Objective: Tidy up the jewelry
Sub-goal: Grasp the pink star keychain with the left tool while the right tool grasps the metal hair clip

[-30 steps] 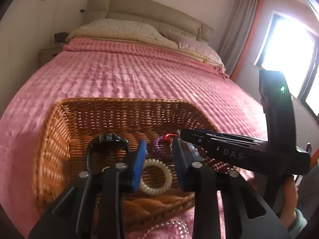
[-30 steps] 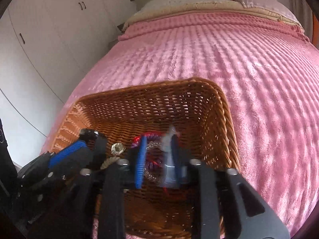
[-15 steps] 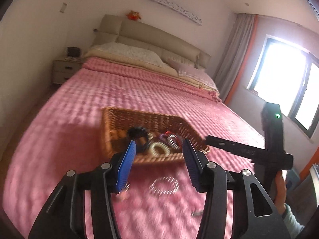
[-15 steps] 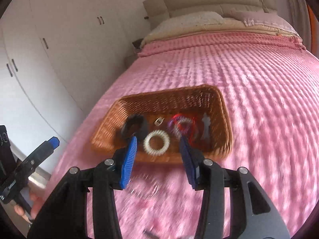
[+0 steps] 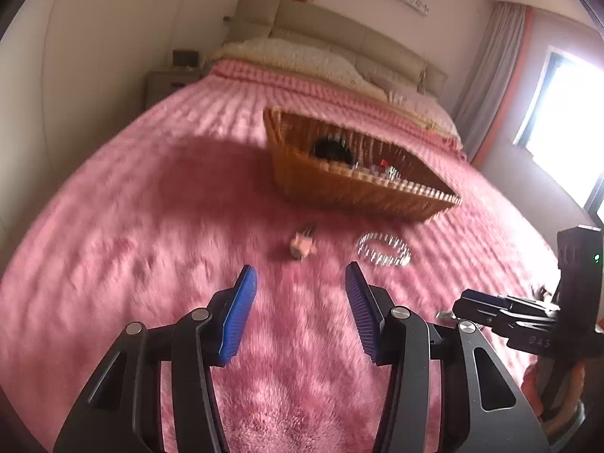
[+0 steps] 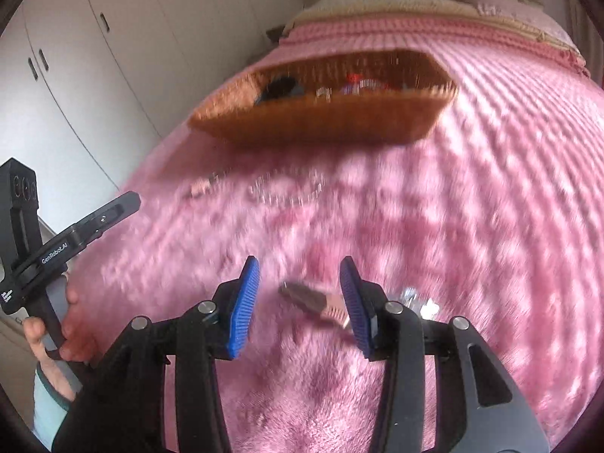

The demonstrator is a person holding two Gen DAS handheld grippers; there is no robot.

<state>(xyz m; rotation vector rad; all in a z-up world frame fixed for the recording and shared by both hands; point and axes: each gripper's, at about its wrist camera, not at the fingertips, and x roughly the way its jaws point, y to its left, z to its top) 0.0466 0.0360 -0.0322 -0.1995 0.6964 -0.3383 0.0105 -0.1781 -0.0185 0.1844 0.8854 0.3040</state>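
Observation:
A wicker basket holding several hair ties and trinkets stands on the pink bedspread. In front of it lie a small pink clip and a clear beaded bracelet. My left gripper is open and empty, just short of the pink clip. My right gripper is open, low over a pink-and-metal hair clip that lies between its fingers. A small shiny piece lies just right of it.
The pink bedspread spreads wide around the basket. Pillows and headboard lie at the far end. White wardrobes stand left, a nightstand and a bright window beyond. The right gripper shows in the left wrist view.
Both grippers have pulled back out of the basket, opened and come low over the bedspread in front of it. The loose clips and bracelet now lie close ahead.

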